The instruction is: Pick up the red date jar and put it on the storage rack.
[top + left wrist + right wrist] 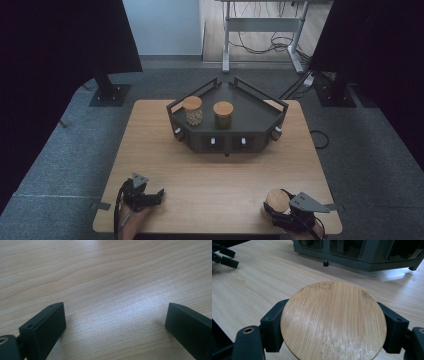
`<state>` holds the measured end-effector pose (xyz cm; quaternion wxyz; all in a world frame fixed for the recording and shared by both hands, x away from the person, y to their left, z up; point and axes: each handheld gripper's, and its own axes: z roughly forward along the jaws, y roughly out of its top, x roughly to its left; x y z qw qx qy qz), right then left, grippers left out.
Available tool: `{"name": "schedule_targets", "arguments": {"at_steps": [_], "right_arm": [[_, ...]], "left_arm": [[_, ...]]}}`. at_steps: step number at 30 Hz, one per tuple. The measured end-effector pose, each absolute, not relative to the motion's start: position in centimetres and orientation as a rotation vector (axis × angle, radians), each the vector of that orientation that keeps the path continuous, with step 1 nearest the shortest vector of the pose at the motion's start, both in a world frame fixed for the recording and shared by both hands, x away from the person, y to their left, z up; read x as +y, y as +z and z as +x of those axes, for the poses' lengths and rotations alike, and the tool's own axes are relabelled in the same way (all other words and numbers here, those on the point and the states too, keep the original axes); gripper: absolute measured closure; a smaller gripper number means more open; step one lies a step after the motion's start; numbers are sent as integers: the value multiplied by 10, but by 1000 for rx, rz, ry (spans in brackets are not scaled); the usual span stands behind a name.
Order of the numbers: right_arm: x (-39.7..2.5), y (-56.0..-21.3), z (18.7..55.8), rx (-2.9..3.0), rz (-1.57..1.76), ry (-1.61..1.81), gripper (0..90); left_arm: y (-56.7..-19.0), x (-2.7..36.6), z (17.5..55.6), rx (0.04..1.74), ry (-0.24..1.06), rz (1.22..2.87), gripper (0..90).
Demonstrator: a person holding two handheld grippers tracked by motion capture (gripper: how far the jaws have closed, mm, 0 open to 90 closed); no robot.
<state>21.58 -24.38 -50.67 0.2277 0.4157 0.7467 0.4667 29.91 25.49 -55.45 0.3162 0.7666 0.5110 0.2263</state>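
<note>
The jar (333, 321) sits clamped between the right gripper's (278, 210) jaws at the near right corner of the table (215, 175), its bamboo lid hiding the body below, so I can't tell how low the jaws bite. If they pinch only the lid, I'd worry it pulls off or the jar swings and drops on the way to the dark tray (250, 117), where two other jars (193, 110) stand. The left gripper (150, 196) rests wide open over bare wood.
</note>
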Motion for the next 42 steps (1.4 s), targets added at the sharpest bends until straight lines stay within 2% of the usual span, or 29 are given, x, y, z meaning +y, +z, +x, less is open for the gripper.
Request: {"name": "schedule_targets", "arguments": {"at_steps": [42], "right_arm": [[-235,-491,252,2022,1210,1275,227]], "left_arm": [[-555,255,299,1345,595,2019,28]]}}
